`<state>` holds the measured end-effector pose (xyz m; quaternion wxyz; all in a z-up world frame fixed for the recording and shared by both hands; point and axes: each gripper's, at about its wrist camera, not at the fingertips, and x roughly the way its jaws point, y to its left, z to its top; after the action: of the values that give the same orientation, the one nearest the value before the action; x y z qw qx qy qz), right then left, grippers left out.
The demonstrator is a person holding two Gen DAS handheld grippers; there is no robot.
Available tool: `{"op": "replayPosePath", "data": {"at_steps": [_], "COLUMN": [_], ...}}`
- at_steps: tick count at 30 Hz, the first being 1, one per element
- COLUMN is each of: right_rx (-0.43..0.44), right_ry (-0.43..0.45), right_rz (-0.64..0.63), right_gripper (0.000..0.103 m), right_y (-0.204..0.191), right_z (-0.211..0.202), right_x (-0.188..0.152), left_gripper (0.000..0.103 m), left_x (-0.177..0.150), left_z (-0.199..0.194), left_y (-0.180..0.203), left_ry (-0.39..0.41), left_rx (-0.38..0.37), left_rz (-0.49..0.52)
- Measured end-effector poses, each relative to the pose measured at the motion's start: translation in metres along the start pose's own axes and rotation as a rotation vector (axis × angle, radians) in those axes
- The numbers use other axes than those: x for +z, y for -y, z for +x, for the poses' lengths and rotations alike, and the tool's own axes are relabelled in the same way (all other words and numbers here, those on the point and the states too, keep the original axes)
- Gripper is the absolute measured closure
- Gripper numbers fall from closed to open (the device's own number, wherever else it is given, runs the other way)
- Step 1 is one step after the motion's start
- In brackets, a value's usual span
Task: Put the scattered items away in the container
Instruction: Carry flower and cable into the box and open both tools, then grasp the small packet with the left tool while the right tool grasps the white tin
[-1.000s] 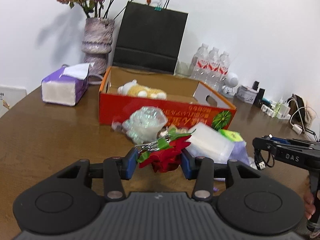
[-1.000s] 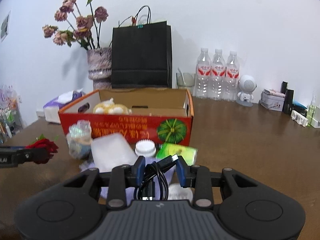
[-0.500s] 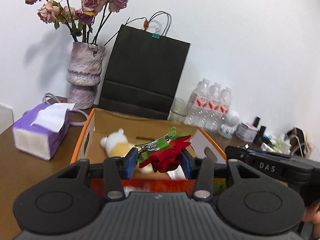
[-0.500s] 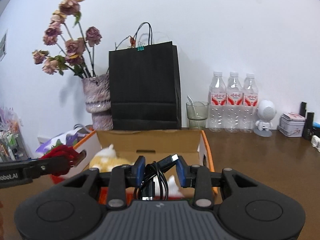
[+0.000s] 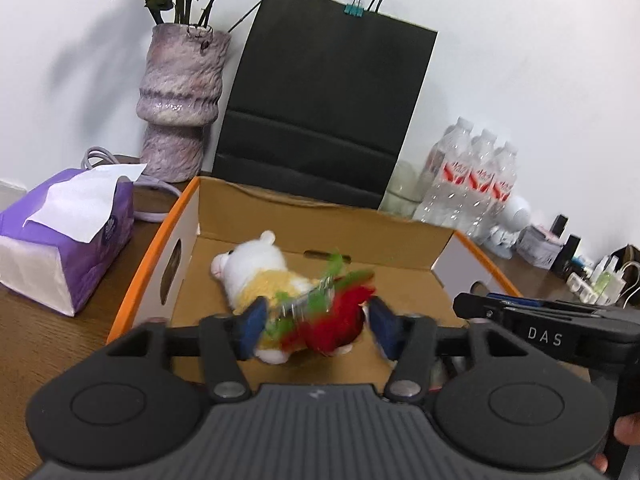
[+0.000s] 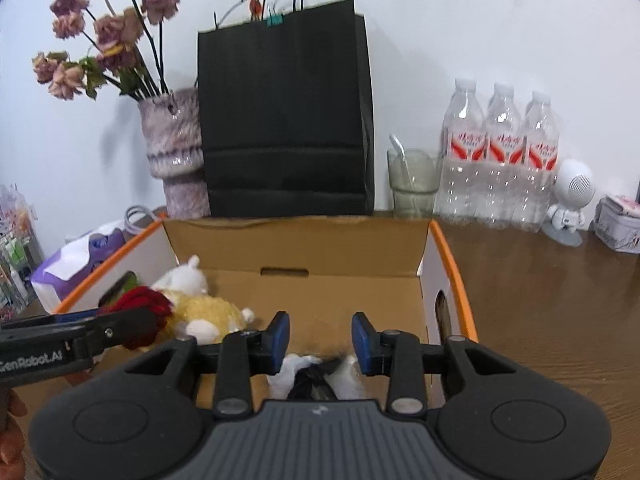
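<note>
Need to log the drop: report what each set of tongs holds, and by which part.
Nothing is gripped. The left tongs have just been opening, with the red flower clip loose between them. The right tongs have also opened, with the black cable below them.

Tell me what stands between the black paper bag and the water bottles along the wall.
A drinking glass with a spoon in it stands between the black paper bag and the water bottles. The right wrist view shows it clearly; in the left wrist view it is blurred.

a plain white wall point(image 6: 460, 20) stands behind a brown wooden table point(image 6: 560, 300). against the wall stands a black paper bag point(image 6: 284, 120), a purple vase point(image 6: 176, 152) left of it, water bottles point(image 6: 500, 152) right.
</note>
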<state>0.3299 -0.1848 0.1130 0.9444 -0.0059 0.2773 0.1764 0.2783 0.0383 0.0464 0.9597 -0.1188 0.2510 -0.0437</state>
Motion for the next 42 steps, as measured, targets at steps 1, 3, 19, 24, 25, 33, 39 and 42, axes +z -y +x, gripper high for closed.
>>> {"op": "replayPosePath", "data": {"at_steps": [1,3,19,24,25,33,39,42], "right_rx": [-0.004,-0.014,-0.003,0.004,0.005,0.000,-0.045,-0.070], "right_ry": [-0.008,-0.001,0.022,0.036,0.040,0.049,-0.001,-0.038], "right_rz": [0.000,-0.004,-0.012,-0.013,-0.013,-0.034,-0.057,-0.067], "right_gripper": [0.031,0.000,0.000,0.000,0.000,0.000,0.000,0.000], "right_y": [0.000,-0.001,-0.009,-0.011,-0.012,-0.001,0.016,0.023], "right_z": [0.001,0.001,-0.018,-0.028,-0.032,-0.063,-0.087,-0.098], "right_x": [0.000,0.000,0.006,0.006,0.006,-0.006,-0.034,-0.052], "left_gripper": [0.005,0.000,0.000,0.000,0.000,0.000,0.000,0.000], "left_x": [0.000,0.000,0.005,0.003,0.002,-0.005,-0.021,-0.031], "left_z": [0.000,-0.003,-0.026,-0.038,-0.040,-0.076,-0.101,-0.109], "left_y": [0.000,0.002,0.008,0.009,0.008,-0.006,-0.019,-0.021], "left_ry": [0.001,0.024,0.049,0.055,0.056,0.053,0.018,-0.009], "left_rx": [0.008,0.028,0.067,0.056,0.055,0.043,0.039,0.030], "left_rz": [0.007,0.028,0.046,0.053,0.052,0.091,0.127,0.135]}}
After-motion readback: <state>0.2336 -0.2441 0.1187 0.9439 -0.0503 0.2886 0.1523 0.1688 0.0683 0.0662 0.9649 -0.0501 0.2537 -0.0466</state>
